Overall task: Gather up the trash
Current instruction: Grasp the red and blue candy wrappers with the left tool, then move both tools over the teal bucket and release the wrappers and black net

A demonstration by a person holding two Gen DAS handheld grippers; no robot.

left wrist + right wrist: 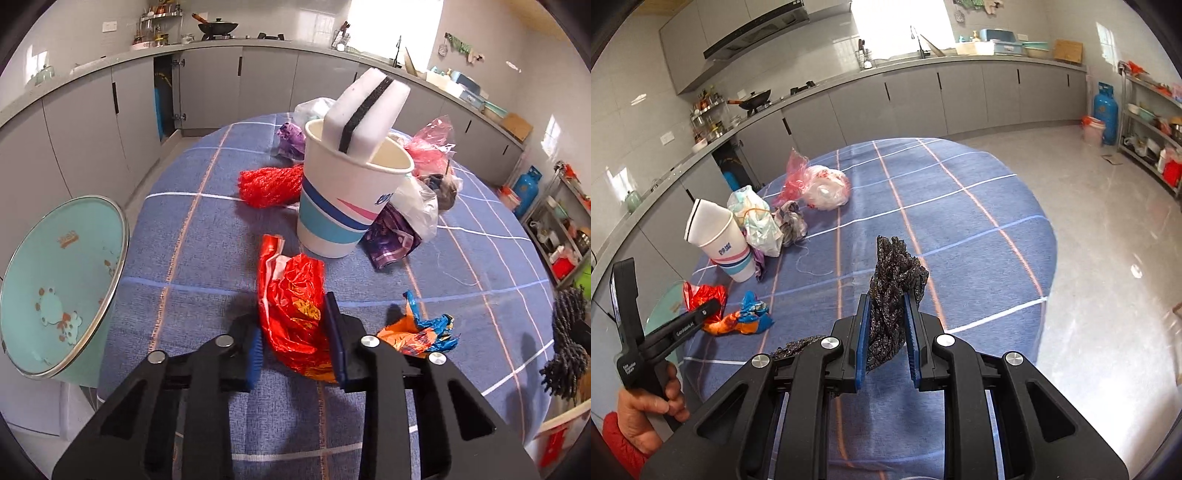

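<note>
My left tongs [295,343] point steeply down at the near part of the desk [207,258], and a red wrapper [291,295] lies between their blue pads [334,332]. The right pad touches the wrapper's edge; the left pad sits at its other side, and I cannot tell whether it presses. The jaws are fairly narrow. In the right wrist view my left hand [646,413] grips the tool's handle at the near left, with a red sleeve [617,435] behind it.

My right tongs [886,332] also slant down over the near desk, and their jaws are clamped on a black mesh wad [894,280] that sticks up above the pads and trails out to the left below them.

The red wrapper is crumpled and shiny, with yellow and white print, and lies lengthwise from near to far. Just right of it is a crumpled orange and blue wrapper [421,328]. Farther off stands a paper cup [343,199] with blue and pink stripes and a white sponge [365,110] tilted in it. A red mesh wad [269,184] lies left of the cup, and plastic bags [432,147] are heaped to its right and behind. A pale green bin [59,291] stands open at the desk's left edge.
</note>
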